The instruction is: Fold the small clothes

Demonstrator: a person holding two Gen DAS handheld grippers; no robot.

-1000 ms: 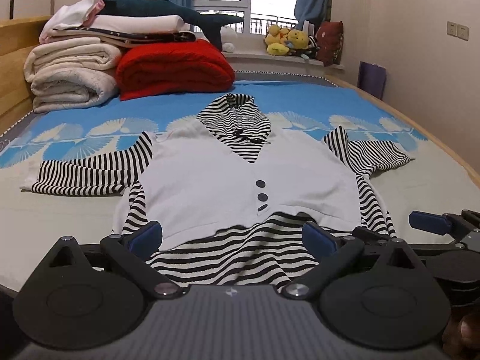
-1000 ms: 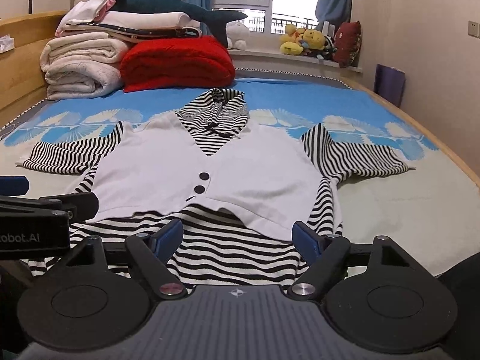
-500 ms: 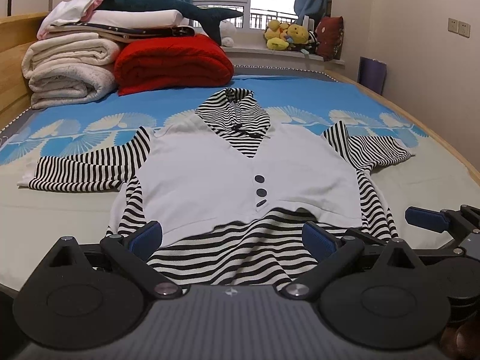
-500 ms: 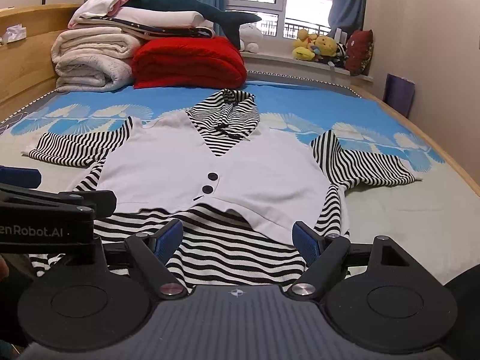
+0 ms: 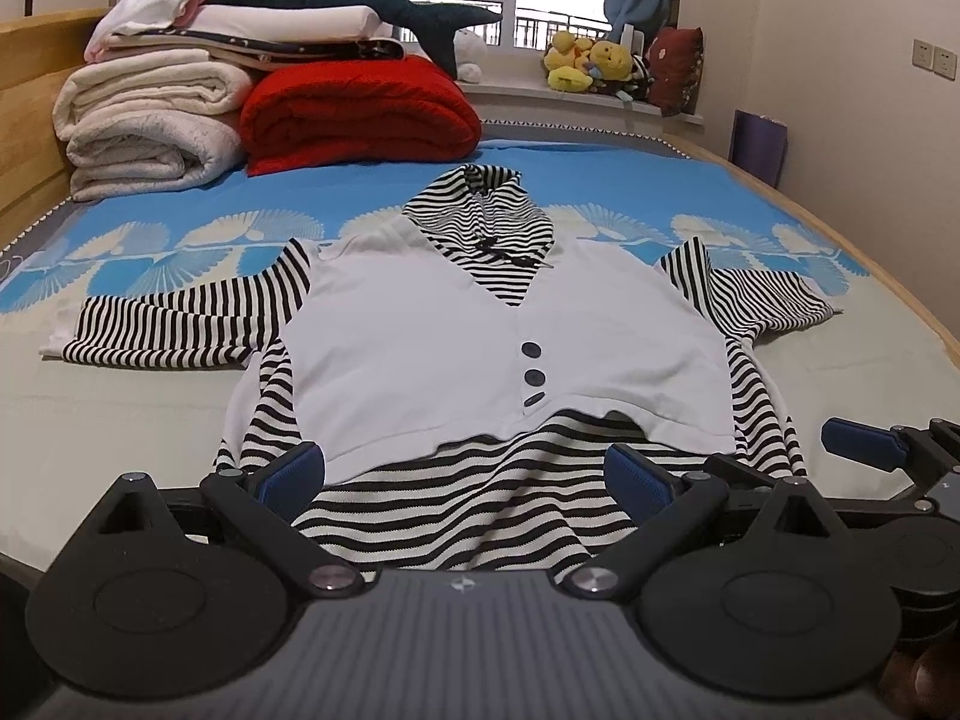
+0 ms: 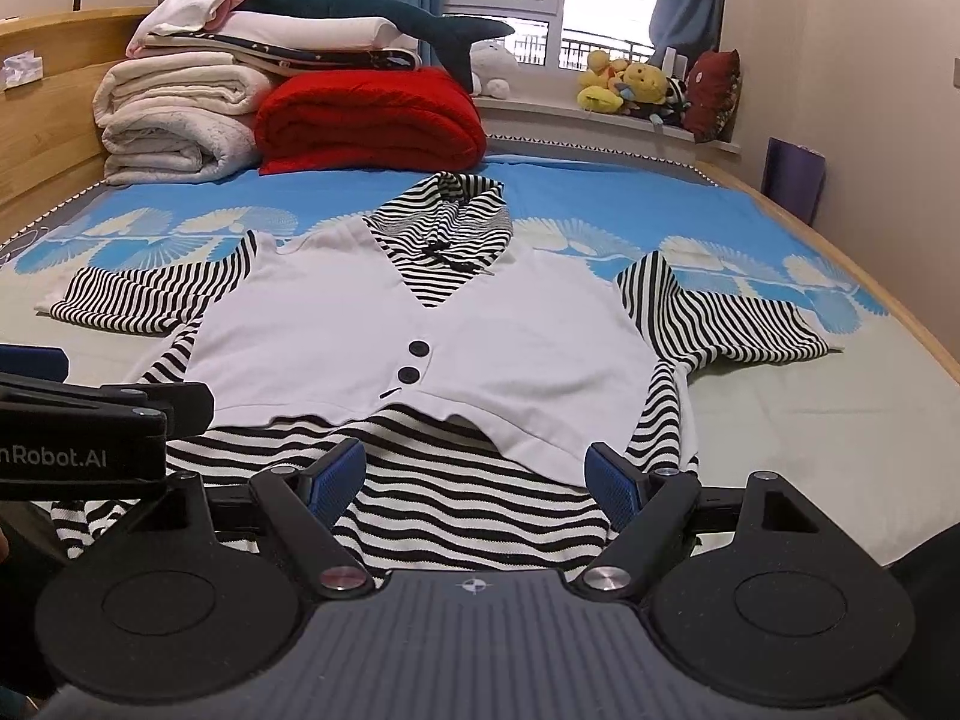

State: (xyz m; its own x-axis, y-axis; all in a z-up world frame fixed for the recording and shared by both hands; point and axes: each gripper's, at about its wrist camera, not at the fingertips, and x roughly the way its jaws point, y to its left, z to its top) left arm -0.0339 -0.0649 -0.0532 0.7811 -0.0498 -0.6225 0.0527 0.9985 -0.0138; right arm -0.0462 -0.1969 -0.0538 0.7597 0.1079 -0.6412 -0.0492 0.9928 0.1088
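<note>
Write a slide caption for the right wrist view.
Open right gripper over the hem of a striped hooded top spread flat on the bed.

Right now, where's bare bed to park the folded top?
Free: pale sheet right of the striped top, below its right sleeve; also below the left sleeve. Crowded: the head, folded blankets and red quilt.

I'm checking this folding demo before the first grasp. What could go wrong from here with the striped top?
1. The left hand-held gripper and right hand-held gripper are both open near the striped hem. The white vest panel lies over the stripes, so a pinch may catch only one layer.
2. Both sleeves are spread out; folding the body first could bunch them.
3. The hood looks rumpled and may make the fold lumpy.
</note>
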